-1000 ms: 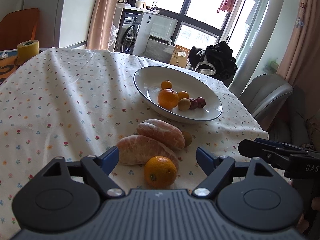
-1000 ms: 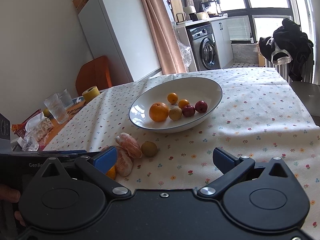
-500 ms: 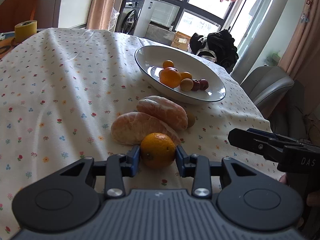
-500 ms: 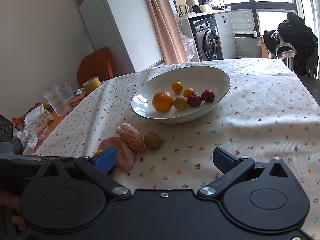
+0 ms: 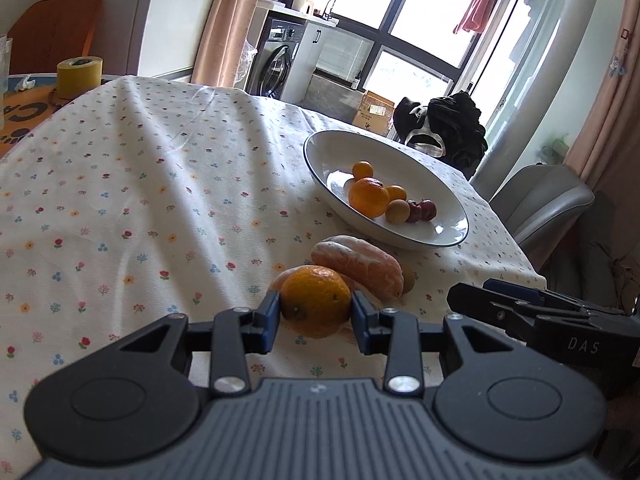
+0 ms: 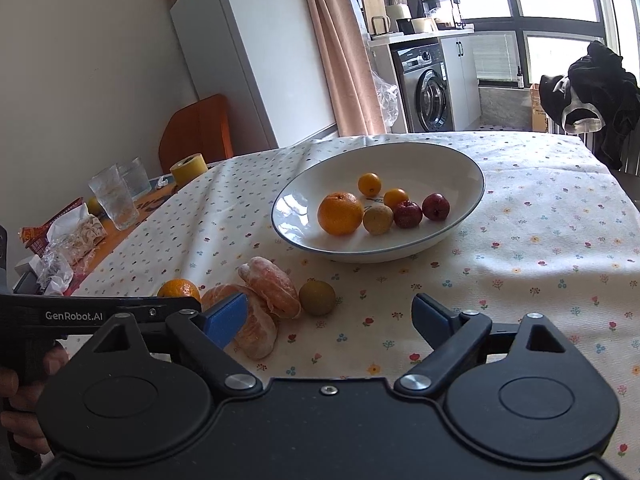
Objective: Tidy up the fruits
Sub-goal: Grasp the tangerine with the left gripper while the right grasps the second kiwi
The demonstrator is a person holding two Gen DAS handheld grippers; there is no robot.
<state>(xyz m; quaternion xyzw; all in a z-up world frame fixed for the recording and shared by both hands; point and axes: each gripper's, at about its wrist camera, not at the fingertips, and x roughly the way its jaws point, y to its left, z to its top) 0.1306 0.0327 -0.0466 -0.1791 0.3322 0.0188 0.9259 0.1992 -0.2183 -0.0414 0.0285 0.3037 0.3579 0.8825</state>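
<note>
left claw (image 5: 315, 316): clamped across the sides of the orange (image 5: 315, 301), lifted just clear of the worktop (image 5: 140, 184), near the bowl (image 5: 448, 236), probably for transfer | right claw (image 6: 328, 320): apart, empty, waiting near the bowl beside the peeled segments (image 6: 270, 286)

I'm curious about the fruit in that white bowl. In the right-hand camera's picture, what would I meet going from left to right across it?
Big orange → small orange at the back → yellowish-brown fruit → first red fruit → second red fruit, all in the white bowl.
</note>
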